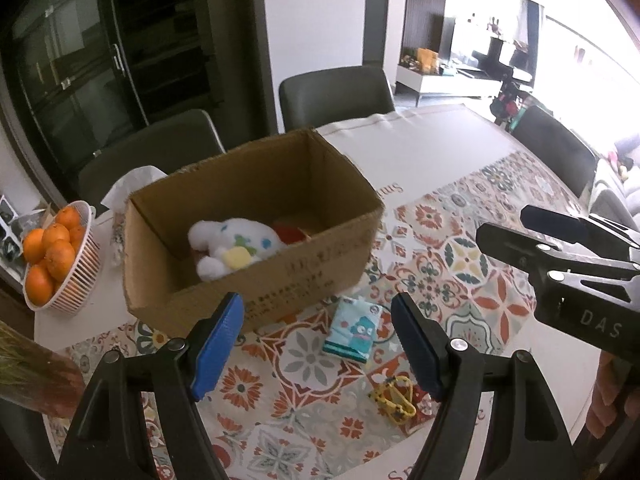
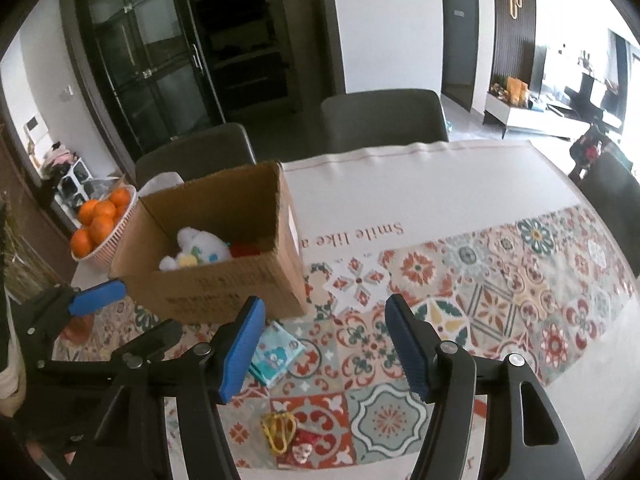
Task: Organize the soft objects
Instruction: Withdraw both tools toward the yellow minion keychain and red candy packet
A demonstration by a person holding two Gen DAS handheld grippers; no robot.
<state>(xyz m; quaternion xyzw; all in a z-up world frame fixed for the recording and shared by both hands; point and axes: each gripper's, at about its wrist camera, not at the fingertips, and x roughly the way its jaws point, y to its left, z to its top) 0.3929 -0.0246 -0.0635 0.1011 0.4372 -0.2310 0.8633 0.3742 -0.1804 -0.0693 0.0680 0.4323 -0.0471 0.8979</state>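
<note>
Two hand-held grippers hover above a patterned tablecloth (image 2: 500, 292), both spread wide and holding nothing: the left gripper (image 1: 318, 344) over a tissue pack (image 1: 351, 330), the right gripper (image 2: 324, 344) just beside it. Nearest lies a small yellow-looped charm (image 2: 280, 432) (its red-and-white figure is too small to identify), light and floppy, likely best pinched across the body, not by the thin cord. The tissue pack, flat on the cloth between charm and box, should be light and squashy with a slick wrapper; a grip across its short sides looks safest. Beyond it stands the open box (image 1: 280, 276), already holding a white plush (image 1: 232, 242). Oranges (image 1: 48, 256) sit farther left.
</note>
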